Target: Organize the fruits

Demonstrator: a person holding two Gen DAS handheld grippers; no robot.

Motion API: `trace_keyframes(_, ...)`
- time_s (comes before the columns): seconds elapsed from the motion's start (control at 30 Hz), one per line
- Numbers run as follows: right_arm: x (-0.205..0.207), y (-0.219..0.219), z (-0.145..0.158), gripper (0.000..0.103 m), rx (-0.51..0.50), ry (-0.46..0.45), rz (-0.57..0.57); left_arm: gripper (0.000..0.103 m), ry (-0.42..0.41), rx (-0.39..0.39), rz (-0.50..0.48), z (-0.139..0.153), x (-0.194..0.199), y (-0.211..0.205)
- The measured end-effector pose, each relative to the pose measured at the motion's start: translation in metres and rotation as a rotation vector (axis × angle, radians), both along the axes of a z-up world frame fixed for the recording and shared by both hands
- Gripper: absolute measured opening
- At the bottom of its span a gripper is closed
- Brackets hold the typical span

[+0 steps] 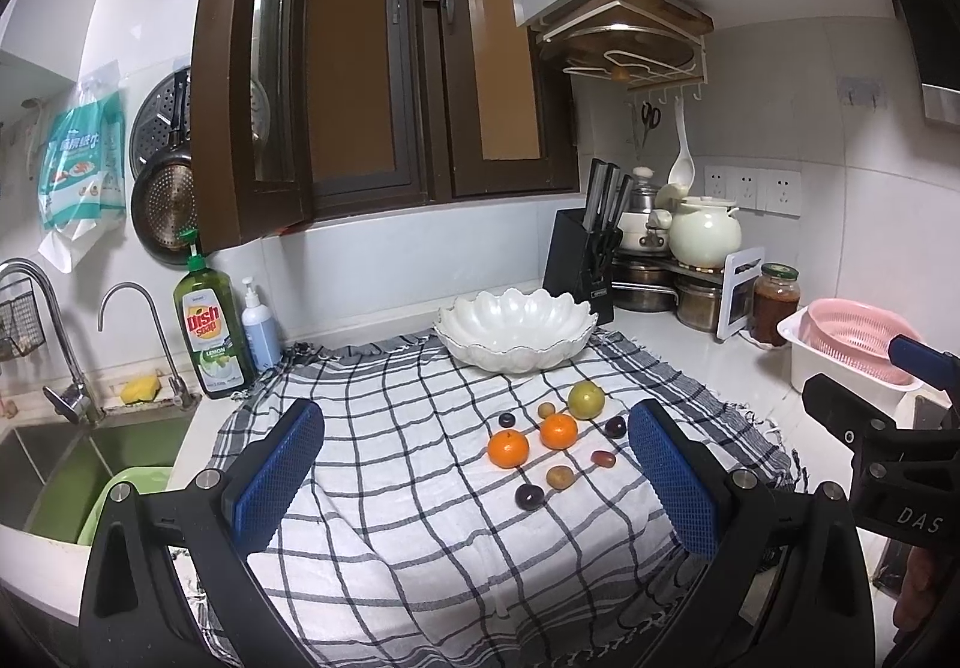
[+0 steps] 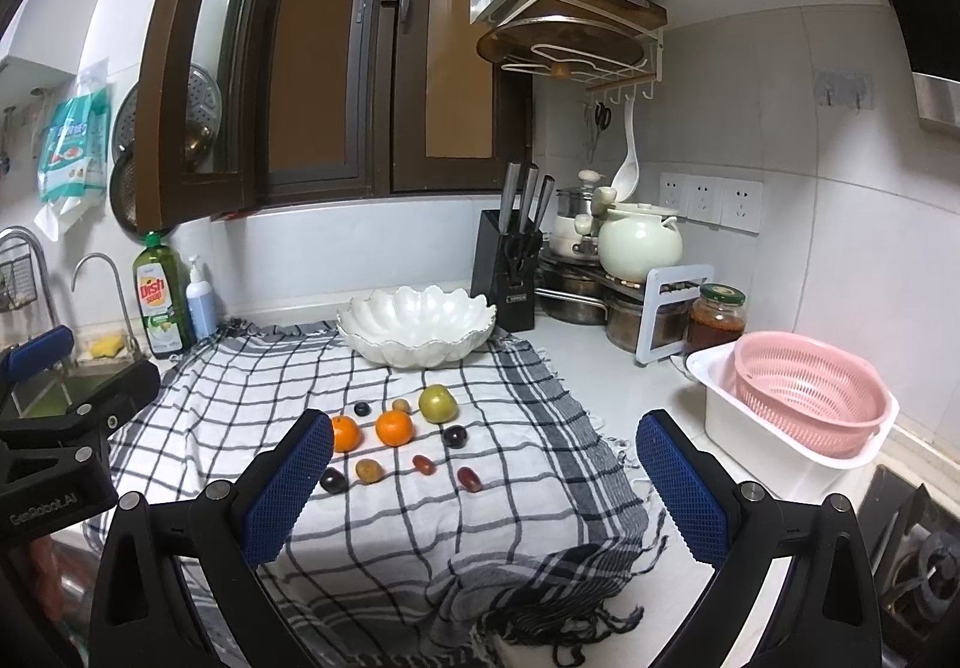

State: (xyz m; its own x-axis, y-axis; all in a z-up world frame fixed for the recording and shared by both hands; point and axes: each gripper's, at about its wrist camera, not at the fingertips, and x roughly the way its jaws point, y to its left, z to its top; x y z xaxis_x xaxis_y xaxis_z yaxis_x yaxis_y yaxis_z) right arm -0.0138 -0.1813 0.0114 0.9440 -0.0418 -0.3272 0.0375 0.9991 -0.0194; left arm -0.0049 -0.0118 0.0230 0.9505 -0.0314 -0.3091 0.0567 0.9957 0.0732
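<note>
Seen first from the left wrist: left gripper [image 1: 474,473] spread wide with nothing between the blue textured pads [image 1: 276,473], poised over the near half of the black-and-white checked cloth [image 1: 384,524]. Scalloped white ceramic bowl [image 1: 515,329] at the cloth's far edge, with nothing visible inside it. Fruits scattered right of the cloth's centre: two small orange tangerines [image 1: 508,448] side by side, a yellow-green round citrus [image 1: 585,400] just behind them, dark purple grapes [image 1: 530,496] and brownish little round fruits [image 1: 560,477] dotted around, none touching. Green dish-soap bottle [image 1: 207,335] just off the cloth's far left corner, beside the steel sink [image 1: 54,464]. Black knife block [image 1: 585,260] behind the bowl. Part of the right gripper [image 1: 870,428] at the right border; whether open or shut cannot be told here.

Then from the right wrist: right gripper [image 2: 485,479] likewise gaping and empty, over the near right part of the cloth [image 2: 420,524]. Bowl [image 2: 416,329] at the far edge; tangerines [image 2: 394,427], green citrus [image 2: 437,403] and reddish oval grapes [image 2: 468,478] near the cloth's middle, well short of the bowl. Pink plastic colander [image 2: 810,392] in a white tub [image 2: 774,446] off the cloth's right edge.
</note>
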Motion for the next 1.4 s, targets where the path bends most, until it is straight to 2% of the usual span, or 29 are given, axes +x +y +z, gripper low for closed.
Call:
trace_keyframes(0.57,0.008,-0.001,-0.005,0.102,-0.002,0.017,0.003,0.103,0.018,0.0,-0.013,-0.007,0.008,-0.002)
trace_keyframes(1.07,0.048,0.001,-0.036,0.101,-0.01,0.084,0.035,0.103,0.11,0.023,-0.035,-0.033,0.047,-0.012)
trace_keyframes(1.4,0.093,0.001,-0.064,0.089,-0.029,0.139,0.082,0.086,0.191,0.049,-0.031,-0.061,0.085,-0.019)
